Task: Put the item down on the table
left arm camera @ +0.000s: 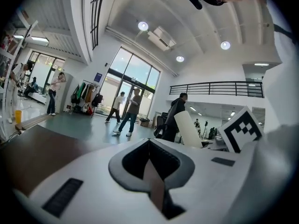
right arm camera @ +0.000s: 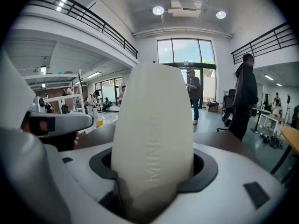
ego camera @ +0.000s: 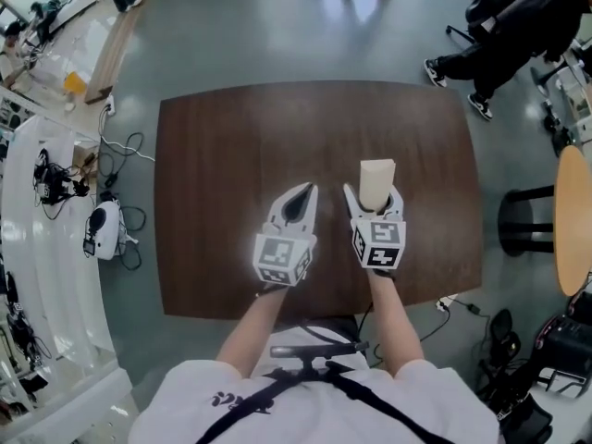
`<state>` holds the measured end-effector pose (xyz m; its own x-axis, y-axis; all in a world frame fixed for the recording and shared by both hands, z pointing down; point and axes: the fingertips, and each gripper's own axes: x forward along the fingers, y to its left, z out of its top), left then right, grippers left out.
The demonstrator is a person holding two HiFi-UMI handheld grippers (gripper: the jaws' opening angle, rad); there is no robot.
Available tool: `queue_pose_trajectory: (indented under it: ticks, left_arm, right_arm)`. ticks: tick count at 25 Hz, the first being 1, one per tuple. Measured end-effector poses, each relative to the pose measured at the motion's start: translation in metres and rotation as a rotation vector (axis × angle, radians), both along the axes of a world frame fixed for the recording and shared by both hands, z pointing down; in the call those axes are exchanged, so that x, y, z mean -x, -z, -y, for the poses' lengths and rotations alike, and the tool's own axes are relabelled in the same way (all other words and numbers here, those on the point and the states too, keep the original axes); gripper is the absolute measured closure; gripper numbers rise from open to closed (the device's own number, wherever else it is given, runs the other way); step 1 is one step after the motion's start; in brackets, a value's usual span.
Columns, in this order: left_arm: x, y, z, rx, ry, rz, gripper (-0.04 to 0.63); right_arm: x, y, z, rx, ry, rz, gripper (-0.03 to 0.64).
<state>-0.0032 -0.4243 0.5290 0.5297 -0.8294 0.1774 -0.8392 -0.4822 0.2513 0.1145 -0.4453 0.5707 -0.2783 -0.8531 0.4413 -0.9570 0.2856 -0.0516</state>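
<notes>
Down at the lens sits the person's white shirt (ego camera: 185,405), both forearms reaching out over the dark brown table (ego camera: 213,155). On the left, the left gripper (ego camera: 298,202) (left arm camera: 149,141) has its jaws pressed together, nothing between them. Just beside it, the right gripper (ego camera: 375,198) (right arm camera: 152,171) is clamped on the cream-white item (ego camera: 376,178) (right arm camera: 153,120), a rounded oblong with raised lettering down its face. The item sticks out well beyond the jaws, over the table's middle. Far right, a dark-clothed person (ego camera: 518,26) is on the grey floor.
</notes>
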Motion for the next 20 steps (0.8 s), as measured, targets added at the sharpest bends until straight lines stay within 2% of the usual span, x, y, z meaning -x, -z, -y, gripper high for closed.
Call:
queue_pose_trajectory:
  ticks: [6,11,16,20]
  left_arm:
    - [-0.009,-0.025,0.022,0.048,0.011,0.009,0.584]
    - [-0.016,-0.044,0.031,0.087,0.005,0.019,0.584]
    - [-0.020,-0.072,0.036,0.138,0.002,0.023,0.583]
    - [-0.022,-0.093,0.037,0.180,0.007,0.028,0.583]
  right_arm:
    - [-0.015,-0.046,0.038,0.122,0.020,0.001,0.307]
    - [-0.020,-0.096,0.057,0.324,0.053,-0.003,0.307]
    - [-0.023,-0.157,0.059,0.556,0.079,-0.063,0.307]
    - [-0.028,-0.188,0.060,0.661,0.062,-0.075,0.307]
